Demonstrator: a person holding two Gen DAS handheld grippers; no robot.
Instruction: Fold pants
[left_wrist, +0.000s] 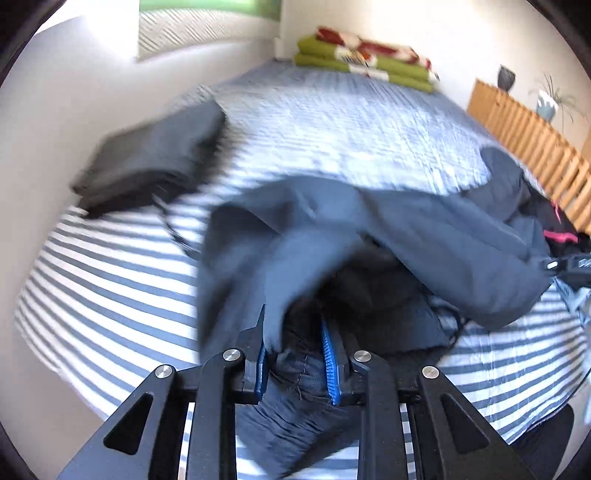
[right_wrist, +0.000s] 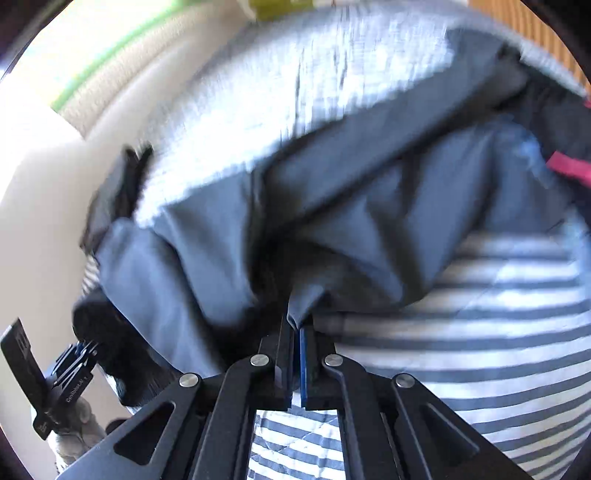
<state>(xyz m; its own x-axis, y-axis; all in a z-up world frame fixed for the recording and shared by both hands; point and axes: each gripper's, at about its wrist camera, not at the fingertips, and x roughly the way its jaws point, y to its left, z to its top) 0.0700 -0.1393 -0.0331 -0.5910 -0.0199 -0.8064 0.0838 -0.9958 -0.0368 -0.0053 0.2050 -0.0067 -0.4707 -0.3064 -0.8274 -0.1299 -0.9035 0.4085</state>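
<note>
on the striped bed (left_wrist: 110, 280), both grippers clamp grey pants (left_wrist: 424, 236): left gripper (left_wrist: 295, 354), right gripper (right_wrist: 297, 332). best kept taut and level for a clean fold.

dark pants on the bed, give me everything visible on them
The pants are dark slate-blue, thin woven-looking fabric, crumpled and unfolded, lying across the striped bedspread. A gathered, stitched edge, perhaps the waistband, sits between the left gripper fingers. The right gripper is shut on a pinched fold of another edge. Between the two grips the cloth bunches into loose folds with a dark hollow under it. Motion blur hides finer detail.
</note>
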